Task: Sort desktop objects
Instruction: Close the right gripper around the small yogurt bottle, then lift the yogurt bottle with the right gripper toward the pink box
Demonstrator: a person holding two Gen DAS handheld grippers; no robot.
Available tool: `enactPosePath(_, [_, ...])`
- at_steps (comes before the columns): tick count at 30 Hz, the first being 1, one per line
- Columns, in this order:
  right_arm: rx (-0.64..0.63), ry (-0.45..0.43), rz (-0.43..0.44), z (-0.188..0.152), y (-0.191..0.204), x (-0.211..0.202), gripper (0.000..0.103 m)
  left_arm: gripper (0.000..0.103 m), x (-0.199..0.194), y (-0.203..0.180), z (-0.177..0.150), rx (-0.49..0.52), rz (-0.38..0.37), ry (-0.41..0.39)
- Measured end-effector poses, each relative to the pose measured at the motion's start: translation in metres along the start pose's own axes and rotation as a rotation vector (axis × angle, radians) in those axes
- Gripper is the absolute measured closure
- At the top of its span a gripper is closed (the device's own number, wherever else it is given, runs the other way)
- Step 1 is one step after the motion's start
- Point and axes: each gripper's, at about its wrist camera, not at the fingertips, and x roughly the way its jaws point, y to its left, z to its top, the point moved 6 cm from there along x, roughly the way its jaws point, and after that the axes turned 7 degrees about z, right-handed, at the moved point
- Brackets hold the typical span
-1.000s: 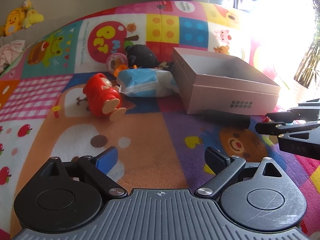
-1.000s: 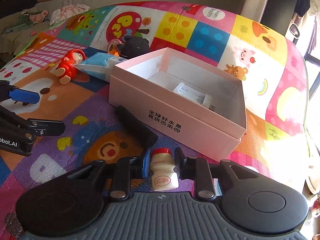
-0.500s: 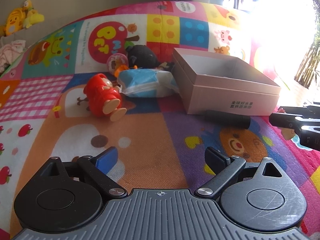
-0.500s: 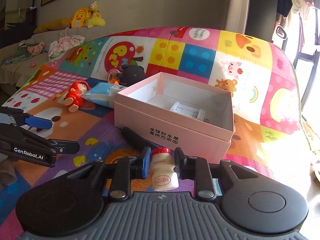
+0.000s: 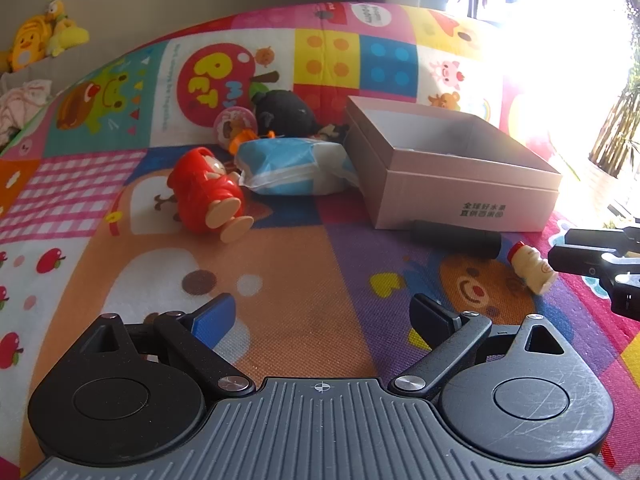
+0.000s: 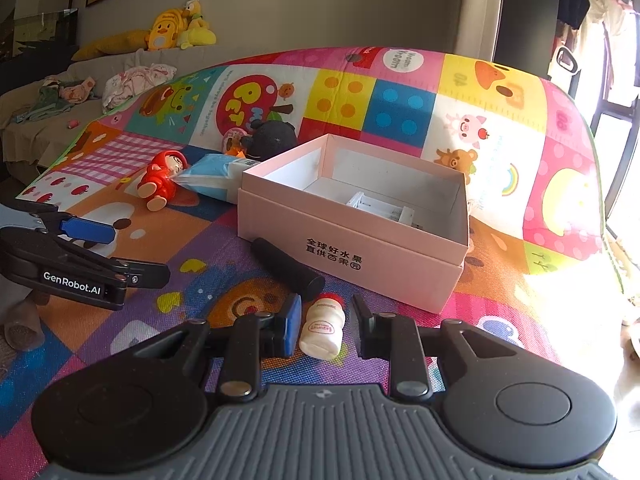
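Fingers [image 5: 214,318] of my left gripper [image 5: 324,316] are standing spread wide over the colourful play mat [image 5: 304,280], with nothing between them but a bare orange patch. Looking out from this left camera, I am seeing a red toy figure [image 5: 204,194] lying on its back ahead and to the left, its feet pointing toward me. A blue and white packet [image 5: 292,166] is lying just beside it, and behind that a black plush toy [image 5: 284,112] is sitting. An open pink box [image 5: 460,192] is resting to the right of the packet, touching it or nearly so, and a black cylinder [image 5: 456,236] is lying along the foot of the box's front wall. At the right edge my right gripper [image 5: 560,248] is reaching in, and the small white bottle [image 5: 532,266] with the red cap is tilting at its tip, cap pointing up and to the left, just beside the end of the cylinder. Turning to the right camera, I am pinching that bottle by its body between my two right fingers, the blue pad pressing on its left side, its cap pointing away from me toward the near wall of the box. Whether its base is touching the mat I cannot tell. Something small and white is lying inside the box. My left gripper is hovering at the left edge, well apart from the bottle.
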Motion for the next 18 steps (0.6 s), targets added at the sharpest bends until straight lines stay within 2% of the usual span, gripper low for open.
enactPosePath(4, [0.070, 0.070, 0.040, 0.011, -0.008, 0.026, 0.077, 0.006, 0.000, 0.000, 0.000, 0.000, 0.000, -0.001])
enactPosePath(9, [0.097, 0.166, 0.032, 0.012, -0.014, 0.052, 0.077, 0.006, -0.001, 0.002, 0.001, -0.004, 0.001, -0.005])
enactPosePath(11, [0.084, 0.151, 0.030, 0.011, -0.013, 0.045, 0.080, 0.006, -0.001, 0.002, 0.001, -0.006, -0.001, -0.006])
enactPosePath(16, [0.033, 0.010, 0.033, 0.010, -0.009, 0.007, 0.082, 0.006, -0.001, 0.002, 0.001, -0.003, 0.001, -0.006])
enactPosePath(18, [0.018, -0.018, 0.022, 0.006, -0.008, -0.002, 0.082, 0.006, -0.001, 0.002, 0.001, -0.003, 0.002, -0.006])
